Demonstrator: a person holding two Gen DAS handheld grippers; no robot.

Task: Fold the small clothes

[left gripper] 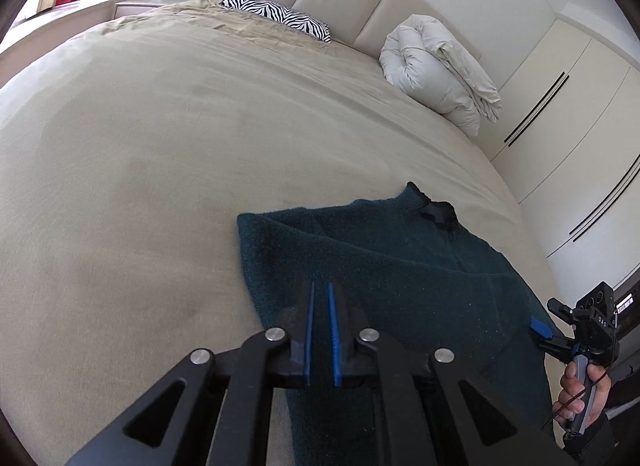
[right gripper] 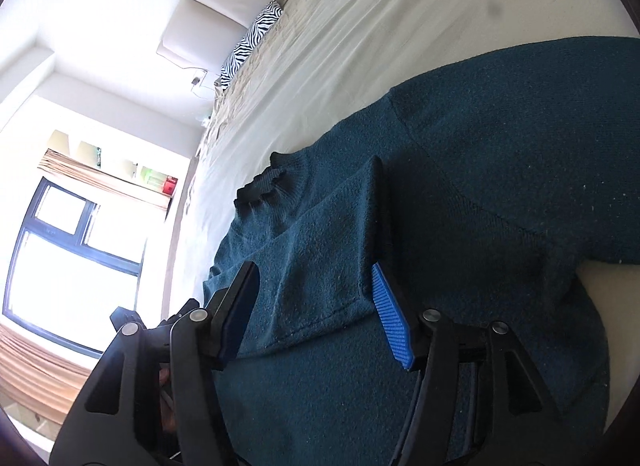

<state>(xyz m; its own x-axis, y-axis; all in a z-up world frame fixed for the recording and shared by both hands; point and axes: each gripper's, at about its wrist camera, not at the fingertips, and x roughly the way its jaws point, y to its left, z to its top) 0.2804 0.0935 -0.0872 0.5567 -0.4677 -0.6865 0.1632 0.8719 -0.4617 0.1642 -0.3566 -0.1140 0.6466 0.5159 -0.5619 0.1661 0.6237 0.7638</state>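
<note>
Teal sweater (left gripper: 400,266) lies on bed (left gripper: 160,165), collar pointing away. Left tool (left gripper: 321,298) nearly closed over its hem; right tool (right gripper: 316,278) wide, straddling a folded sleeve.

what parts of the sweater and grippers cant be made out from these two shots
- Left wrist view: the sweater hem is hidden behind the left gripper; whether its nearly closed fingers pinch fabric is unclear.
- Right wrist view: the sweater's right side runs off the frame edge.
- Right wrist view: the right gripper hides the fabric beneath it.
</note>
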